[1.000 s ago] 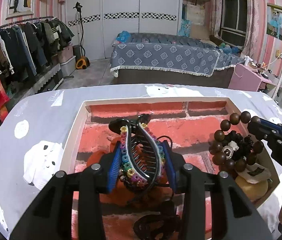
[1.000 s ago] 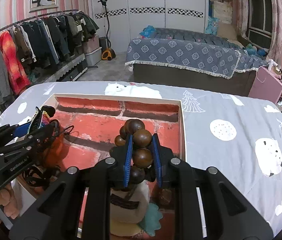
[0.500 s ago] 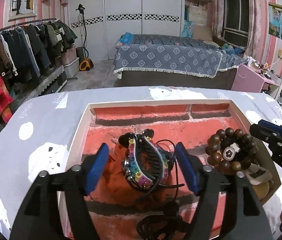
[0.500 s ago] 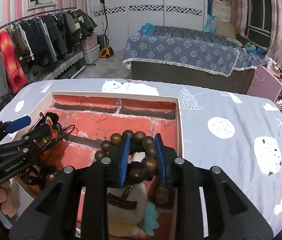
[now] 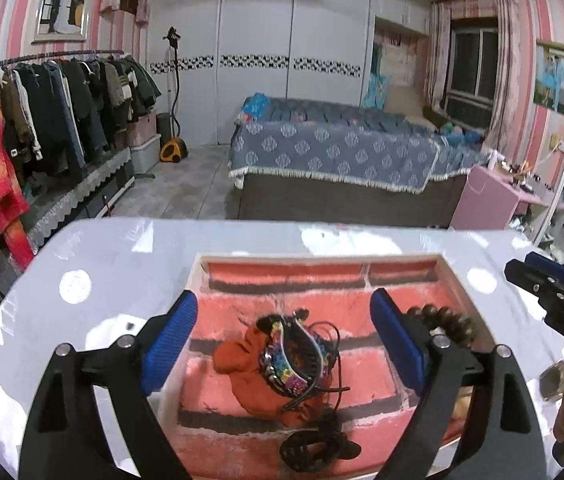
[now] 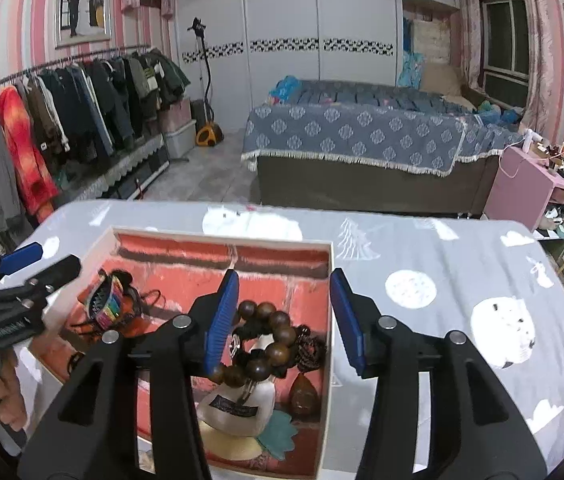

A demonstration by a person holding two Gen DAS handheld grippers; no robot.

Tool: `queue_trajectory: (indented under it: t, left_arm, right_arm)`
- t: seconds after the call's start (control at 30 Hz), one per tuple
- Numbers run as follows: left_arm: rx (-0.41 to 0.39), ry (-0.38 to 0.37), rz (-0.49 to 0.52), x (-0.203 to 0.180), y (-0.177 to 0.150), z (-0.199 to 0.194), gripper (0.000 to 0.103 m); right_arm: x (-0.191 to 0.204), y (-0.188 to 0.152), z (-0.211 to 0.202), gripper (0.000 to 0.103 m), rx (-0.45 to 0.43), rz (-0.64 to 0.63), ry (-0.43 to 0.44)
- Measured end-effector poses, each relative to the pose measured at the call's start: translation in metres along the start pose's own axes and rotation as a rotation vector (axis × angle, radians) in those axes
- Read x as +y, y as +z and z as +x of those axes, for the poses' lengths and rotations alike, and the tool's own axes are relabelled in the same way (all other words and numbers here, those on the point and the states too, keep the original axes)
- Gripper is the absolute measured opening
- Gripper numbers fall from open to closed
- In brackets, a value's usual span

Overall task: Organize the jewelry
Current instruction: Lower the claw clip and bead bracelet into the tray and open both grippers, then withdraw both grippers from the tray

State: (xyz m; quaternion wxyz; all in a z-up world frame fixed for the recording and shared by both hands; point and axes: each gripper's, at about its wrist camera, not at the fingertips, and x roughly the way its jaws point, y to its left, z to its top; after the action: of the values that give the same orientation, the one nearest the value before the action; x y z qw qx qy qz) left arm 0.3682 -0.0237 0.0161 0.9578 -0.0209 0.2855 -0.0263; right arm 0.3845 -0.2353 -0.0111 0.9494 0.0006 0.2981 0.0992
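Observation:
A white-rimmed box [image 5: 321,258] with a red brick-patterned floor sits on the table. Inside, a black hair claw with rainbow beads [image 5: 293,354] lies on an orange cloth [image 5: 238,356]. My left gripper [image 5: 283,304] hovers above the claw, its jaws opening wide and touching nothing. A brown wooden bead bracelet [image 6: 270,332] rests on a white pouch [image 6: 238,408] in the box's right part. My right gripper [image 6: 285,280] hangs over the bracelet with its jaws opening and the pads clear of the beads. The box [image 6: 222,237], the claw [image 6: 108,308] and the left gripper [image 6: 42,262] also show in the right wrist view.
A black hair clip [image 5: 309,448] lies at the box's near edge, and a brown pendant [image 6: 303,396] and teal leaf shape [image 6: 278,432] lie beside the pouch. The grey cloth [image 6: 441,264] with white bears covers the table. A bed, clothes rack and pink desk stand beyond.
The left gripper let go of the hair claw and the right let go of the bead bracelet. Both jaws widened and both grippers rose. The claw and bracelet now lie in the box.

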Motion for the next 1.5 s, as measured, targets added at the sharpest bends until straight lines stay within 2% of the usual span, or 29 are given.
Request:
queue_trajectory:
  t: [0.4, 0.57, 0.73, 1.5]
  left_arm:
    - [-0.082, 0.025, -0.002, 0.006, 0.022, -0.048, 0.086]
    - [-0.100, 0.013, -0.015, 0.008, 0.027, -0.060, 0.087]
    - [-0.097, -0.004, -0.027, 0.006, 0.029, -0.063, 0.087]
    - [-0.119, 0.006, -0.006, -0.004, 0.030, -0.069, 0.087]
  right_arm:
    - [-0.015, 0.022, -0.049, 0.053, -0.110, 0.018, -0.001]
    - [-0.020, 0.028, -0.068, 0.056, -0.149, 0.019, 0.006]
    - [-0.021, 0.031, -0.074, 0.056, -0.160, 0.021, 0.011]
    - [-0.024, 0.034, -0.089, 0.057, -0.192, 0.017, 0.007]
